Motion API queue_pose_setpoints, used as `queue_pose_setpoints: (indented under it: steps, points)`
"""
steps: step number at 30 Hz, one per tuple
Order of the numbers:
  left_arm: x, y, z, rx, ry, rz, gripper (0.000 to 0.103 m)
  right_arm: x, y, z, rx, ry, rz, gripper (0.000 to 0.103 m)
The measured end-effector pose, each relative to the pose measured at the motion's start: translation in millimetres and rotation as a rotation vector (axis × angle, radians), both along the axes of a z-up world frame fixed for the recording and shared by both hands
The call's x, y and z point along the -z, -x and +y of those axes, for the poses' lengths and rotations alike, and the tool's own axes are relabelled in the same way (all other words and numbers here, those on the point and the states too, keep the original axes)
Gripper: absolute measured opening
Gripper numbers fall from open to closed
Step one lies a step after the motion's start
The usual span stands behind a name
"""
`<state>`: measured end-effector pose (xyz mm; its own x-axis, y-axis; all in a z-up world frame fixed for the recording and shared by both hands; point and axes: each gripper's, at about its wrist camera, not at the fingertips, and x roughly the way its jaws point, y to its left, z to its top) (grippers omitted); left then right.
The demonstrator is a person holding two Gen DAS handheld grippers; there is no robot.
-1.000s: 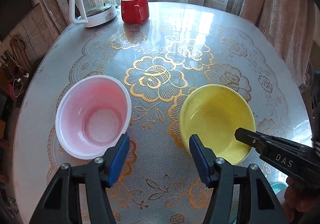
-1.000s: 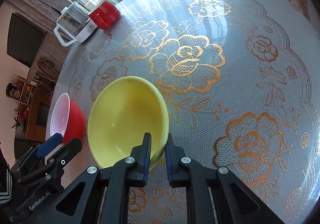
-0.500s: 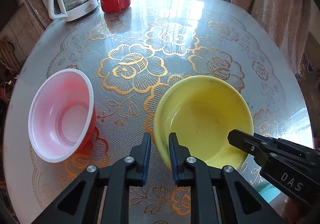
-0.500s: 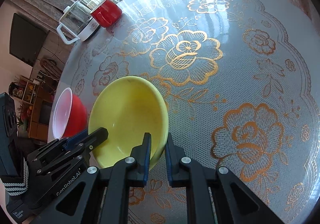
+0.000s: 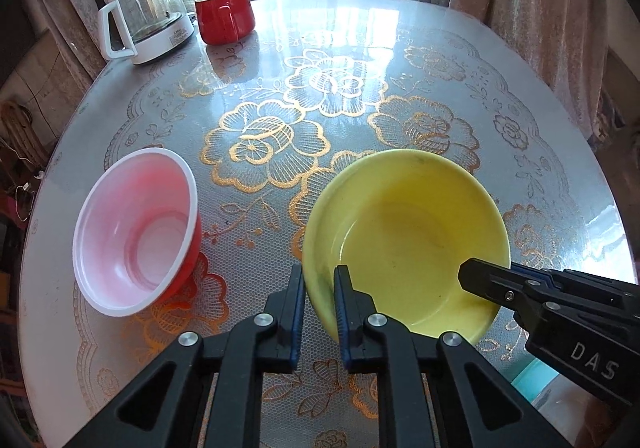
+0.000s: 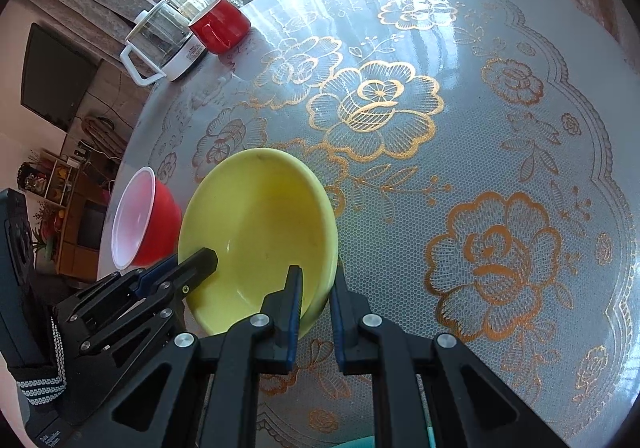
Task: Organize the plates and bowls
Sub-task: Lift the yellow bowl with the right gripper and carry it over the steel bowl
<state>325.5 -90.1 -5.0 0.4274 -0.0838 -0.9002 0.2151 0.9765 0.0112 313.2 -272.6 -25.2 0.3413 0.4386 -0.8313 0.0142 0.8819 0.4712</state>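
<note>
A yellow bowl (image 5: 404, 248) rests on the round table, slightly right of centre in the left wrist view. My left gripper (image 5: 320, 300) is shut on its near left rim, one pad inside and one outside. My right gripper (image 6: 316, 296) is shut on the bowl's (image 6: 256, 232) near right rim. Each gripper shows in the other's view: the right gripper (image 5: 466, 275) from the right, the left gripper (image 6: 204, 260) from the left. A red bowl with a white inside (image 5: 136, 232) stands upright to the left, untouched.
A glass kettle on a white base (image 5: 148, 19) and a red mug (image 5: 226, 13) stand at the far left edge of the table (image 5: 400, 47), which has a gold flower cloth. Curtains hang behind. A teal object (image 5: 532, 380) peeks out at the near right edge.
My left gripper moved right from the gap between the two bowls onto the yellow bowl's rim and closed on it. The right gripper kept its grip on the rim.
</note>
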Motion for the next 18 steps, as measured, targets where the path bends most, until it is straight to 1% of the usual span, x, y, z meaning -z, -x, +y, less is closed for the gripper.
queue_pose_setpoints:
  steps: [8, 14, 18]
  points:
    - [-11.4, 19.3, 9.4, -0.003, 0.007, -0.035, 0.014, -6.6, 11.0, 6.0, -0.005, -0.01, -0.019, 0.013]
    - [-26.0, 37.6, 19.3, -0.006, 0.035, -0.072, 0.014, -24.1, 28.0, 12.5, -0.014, -0.003, -0.068, 0.013]
    - [-39.0, 52.7, 27.8, -0.014, 0.06, -0.102, 0.014, -35.6, 41.6, 13.4, -0.018, -0.022, -0.098, 0.013]
